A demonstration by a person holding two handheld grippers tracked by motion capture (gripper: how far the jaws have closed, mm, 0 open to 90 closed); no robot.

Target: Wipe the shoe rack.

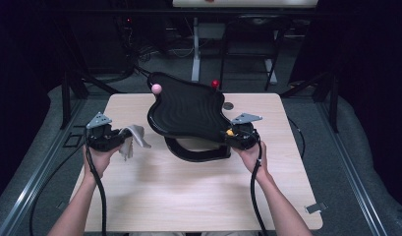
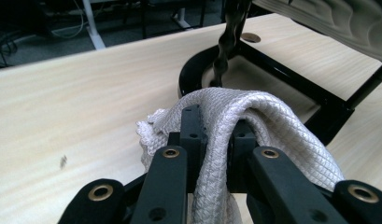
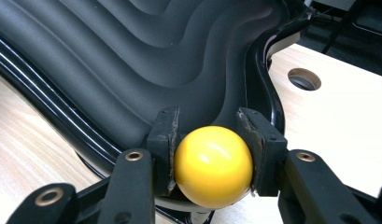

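A black wavy tray (image 1: 186, 110) rests tilted on a black curved stand (image 1: 196, 153) at the middle of the light wooden table (image 1: 188, 196). It carries a pink ball (image 1: 156, 88), a red ball (image 1: 215, 83) and a yellow ball (image 1: 230, 132) at its corners. My right gripper (image 1: 233, 133) is shut on the yellow ball (image 3: 213, 165) at the tray's near right corner, with the ribbed tray surface (image 3: 132, 56) behind it. My left gripper (image 1: 121, 139) is left of the tray, shut on a white textured cloth (image 2: 268, 121) that drapes over its jaws. The cloth (image 1: 135, 136) hangs toward the table.
A round hole (image 1: 228, 105) in the tabletop lies just right of the tray, also seen as the hole (image 3: 304, 78) in the right gripper view. The stand's base ring (image 2: 282, 79) is close ahead of the left gripper. Dark frames and table legs stand beyond the far edge.
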